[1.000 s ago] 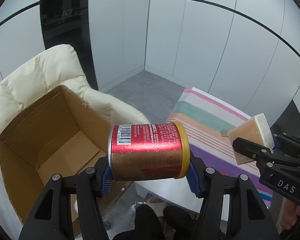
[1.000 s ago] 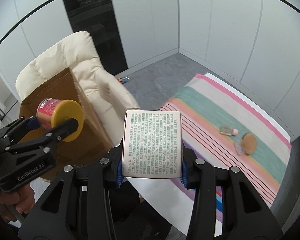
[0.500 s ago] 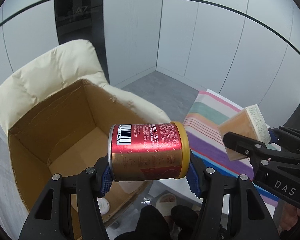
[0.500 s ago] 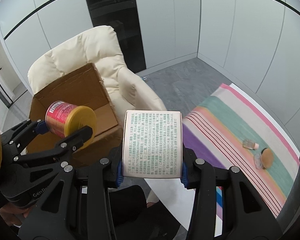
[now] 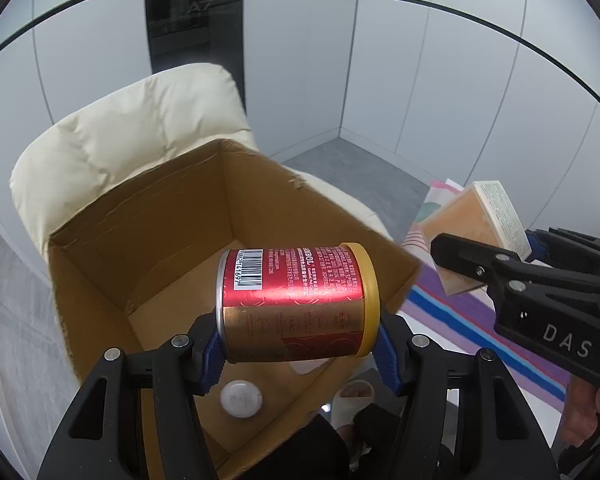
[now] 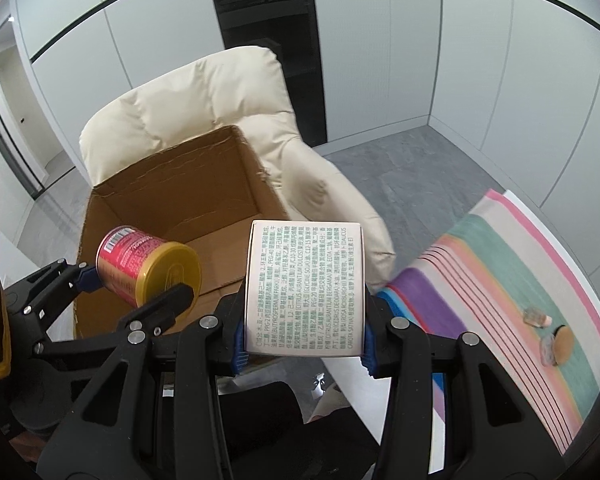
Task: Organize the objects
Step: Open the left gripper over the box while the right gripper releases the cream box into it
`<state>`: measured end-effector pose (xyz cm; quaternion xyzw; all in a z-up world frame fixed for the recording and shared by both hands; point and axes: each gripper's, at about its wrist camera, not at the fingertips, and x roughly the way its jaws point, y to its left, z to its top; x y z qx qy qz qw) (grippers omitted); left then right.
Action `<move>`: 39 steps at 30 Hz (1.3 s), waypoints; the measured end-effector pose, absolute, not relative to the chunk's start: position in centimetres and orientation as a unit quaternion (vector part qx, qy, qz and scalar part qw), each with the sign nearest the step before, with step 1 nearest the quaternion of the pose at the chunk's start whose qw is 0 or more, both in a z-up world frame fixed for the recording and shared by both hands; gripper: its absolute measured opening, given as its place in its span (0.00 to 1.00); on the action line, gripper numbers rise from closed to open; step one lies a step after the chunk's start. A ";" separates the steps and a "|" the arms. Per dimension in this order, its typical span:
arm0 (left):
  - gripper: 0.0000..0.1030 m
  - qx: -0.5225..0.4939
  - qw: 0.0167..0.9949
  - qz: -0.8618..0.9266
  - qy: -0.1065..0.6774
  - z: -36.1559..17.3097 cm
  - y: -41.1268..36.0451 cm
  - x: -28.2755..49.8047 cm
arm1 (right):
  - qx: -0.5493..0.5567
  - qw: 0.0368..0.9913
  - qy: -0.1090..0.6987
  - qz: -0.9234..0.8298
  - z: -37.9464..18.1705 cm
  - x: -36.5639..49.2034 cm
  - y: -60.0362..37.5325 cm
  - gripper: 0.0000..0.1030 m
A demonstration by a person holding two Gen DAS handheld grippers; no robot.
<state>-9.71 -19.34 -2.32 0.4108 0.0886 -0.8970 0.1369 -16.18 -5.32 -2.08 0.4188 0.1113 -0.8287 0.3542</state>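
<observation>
red can (image 5: 296,300) hides part of the cardboard box (image 5: 148,240) floor.

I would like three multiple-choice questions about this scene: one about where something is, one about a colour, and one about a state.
1. Where does the cardboard box stand?
A. on the cream chair
B. on the striped cloth
C. on the floor

2. What colour is the lid of the can?
A. blue
B. yellow
C. white

3. What is the right gripper doing?
A. it is open and empty
B. it is shut on the can
C. it is shut on the carton

Answers:
1. A, the chair's cushions rise behind and beside the box.
2. B, the yellow lid faces the right wrist camera; the left gripper clamps the can at both ends.
3. C, the blue pads press on both sides of the printed carton.
</observation>
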 end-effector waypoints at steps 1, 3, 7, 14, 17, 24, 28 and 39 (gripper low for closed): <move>0.60 0.412 0.140 -0.896 0.091 -2.4 -19.8 -9.5 | 0.418 0.357 0.113 -0.828 -2.1 -16.1 -5.8 0.43; 0.60 0.416 0.145 -0.893 0.096 -2.6 -20.4 -9.1 | 0.419 0.363 0.114 -0.824 -2.2 -15.9 -6.8 0.43; 0.60 0.420 0.156 -0.887 0.107 -3.1 -22.0 -8.3 | 0.420 0.374 0.118 -0.818 -2.4 -15.6 -8.4 0.43; 0.61 0.417 0.178 -0.883 0.121 -3.3 -25.0 -6.8 | 0.421 0.392 0.135 -0.807 -2.9 -14.6 -11.7 0.43; 0.66 0.413 0.187 -0.883 0.122 -3.3 -25.9 -6.1 | 0.425 0.395 0.142 -0.802 -3.2 -14.2 -12.8 0.43; 0.92 0.396 0.222 -0.883 0.118 -2.9 -27.7 -5.0 | 0.436 0.400 0.153 -0.791 -4.1 -13.8 -14.6 0.44; 0.99 0.389 0.244 -0.878 0.132 -3.0 -29.0 -4.8 | 0.440 0.396 0.155 -0.791 -4.5 -13.9 -15.0 0.45; 0.99 0.390 0.269 -0.870 0.133 -3.4 -29.3 -5.3 | 0.436 0.378 0.124 -0.807 -4.1 -15.1 -13.3 0.77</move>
